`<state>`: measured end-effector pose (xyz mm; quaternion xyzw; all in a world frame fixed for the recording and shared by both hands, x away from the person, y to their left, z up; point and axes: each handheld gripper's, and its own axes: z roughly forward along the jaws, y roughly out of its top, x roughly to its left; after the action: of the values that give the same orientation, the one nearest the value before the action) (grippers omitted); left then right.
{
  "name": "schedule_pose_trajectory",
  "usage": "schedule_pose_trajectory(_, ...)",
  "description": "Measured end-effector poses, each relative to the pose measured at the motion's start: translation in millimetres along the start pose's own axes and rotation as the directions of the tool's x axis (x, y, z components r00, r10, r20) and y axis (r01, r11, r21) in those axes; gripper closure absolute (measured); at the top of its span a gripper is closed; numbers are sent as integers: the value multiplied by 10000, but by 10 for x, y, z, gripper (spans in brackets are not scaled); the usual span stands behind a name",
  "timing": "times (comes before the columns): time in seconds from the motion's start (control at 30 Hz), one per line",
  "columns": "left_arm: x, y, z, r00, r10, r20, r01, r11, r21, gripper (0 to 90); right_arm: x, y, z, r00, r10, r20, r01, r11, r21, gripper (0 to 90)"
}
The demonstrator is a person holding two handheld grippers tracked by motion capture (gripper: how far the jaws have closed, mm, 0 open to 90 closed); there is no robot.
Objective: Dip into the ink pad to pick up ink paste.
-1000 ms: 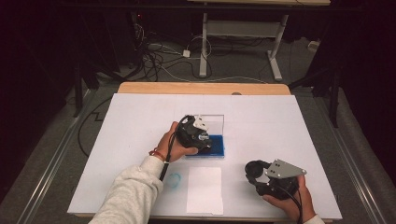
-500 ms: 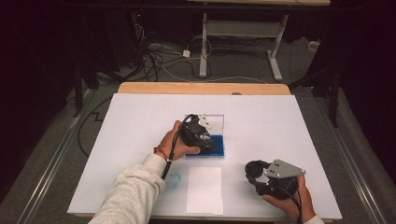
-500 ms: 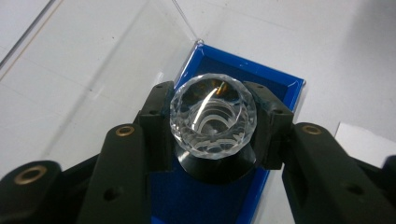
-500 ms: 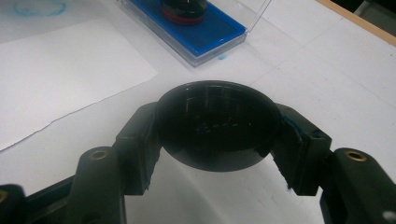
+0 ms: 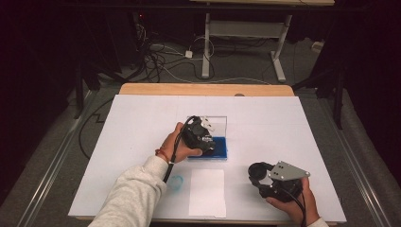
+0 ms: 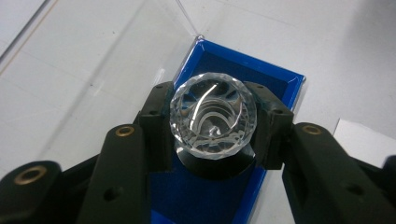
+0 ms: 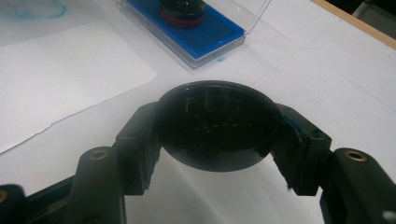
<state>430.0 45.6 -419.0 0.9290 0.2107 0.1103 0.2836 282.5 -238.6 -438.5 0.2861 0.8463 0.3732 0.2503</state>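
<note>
Two claws busy: left claw (image 6: 212, 154) grips the crystal-topped stamp (image 6: 213, 115) on the blue ink pad (image 5: 218, 147); right claw (image 7: 215, 154) clasps its black cap (image 7: 215, 126); paper (image 5: 206, 191) unstamped.

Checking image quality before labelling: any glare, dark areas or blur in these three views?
High view: room beyond the white table nearly black, tabletop evenly lit. Left gripper view: bright glints on the faceted clear glass knob above the blue ink pad; near jaws soft. Right gripper view: glossy round black cap shows faint reflections, little detail; white paper sheet sharp.

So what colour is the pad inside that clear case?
Blue: the pad is deep blue, clearest in the left gripper view.
</note>
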Motion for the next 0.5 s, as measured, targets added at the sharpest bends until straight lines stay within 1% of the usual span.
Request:
schedule_pose_trajectory(0.03, 4, 3, -10, 10000, -75, 5, 75, 10000, -42, 550, 0, -1, -2, 10000, 25, 7, -25, 10000, -1, 388)
schedule_pose_trajectory(0.07, 9, 14, -43, 9999, -21, -103, 20, 10000, -62, 550, -3, -1, -5, 10000, 28, 2, -28, 10000, 13, 388)
schedule_pose_trajectory(0.1, 21, 30, -94, 9998, -19, -188, 15, 9998, -201, 550, -7, -3, -7, 10000, 17, 9, -17, 10000, -3, 388)
schedule_pose_trajectory(0.13, 42, 48, -157, 9999, -65, -123, 61, 9994, -341, 550, -10, -4, -9, 10000, 20, 16, -20, 10000, -12, 388)
schedule_pose_trajectory(0.17, 62, 70, -221, 9998, -130, -179, 122, 9990, -440, 550, -14, -4, -10, 10000, 27, 24, -27, 10000, -33, 388)
schedule_pose_trajectory(0.23, 89, 113, -333, 9991, -16, -415, -1, 9991, -425, 550, -19, -4, -15, 10000, 29, 30, -29, 10000, -50, 388)
schedule_pose_trajectory(0.3, 112, 139, -418, 9989, 11, -458, -31, 9991, -421, 550, -16, -2, -18, 10000, 10, 24, -10, 10000, -38, 388)
schedule_pose_trajectory(0.37, 120, 140, -462, 9982, 106, -594, -126, 9994, -324, 550, -16, -2, -19, 10000, -1, 21, 1, 10000, -54, 388)
schedule_pose_trajectory(0.4, 129, 129, -470, 9979, 85, -639, -102, 9996, -265, 550, -15, -2, -21, 10000, 7, 28, -7, 10000, -45, 387)
schedule_pose_trajectory(0.47, 158, 86, -466, 9990, -139, -426, 121, 9990, -420, 550, -15, -4, -21, 10000, 32, 28, -32, 10000, -38, 387)
schedule_pose_trajectory(0.5, 161, 65, -449, 9992, -143, -382, 128, 9991, -394, 550, -16, -4, -20, 10000, 33, 34, -33, 10000, -42, 387)
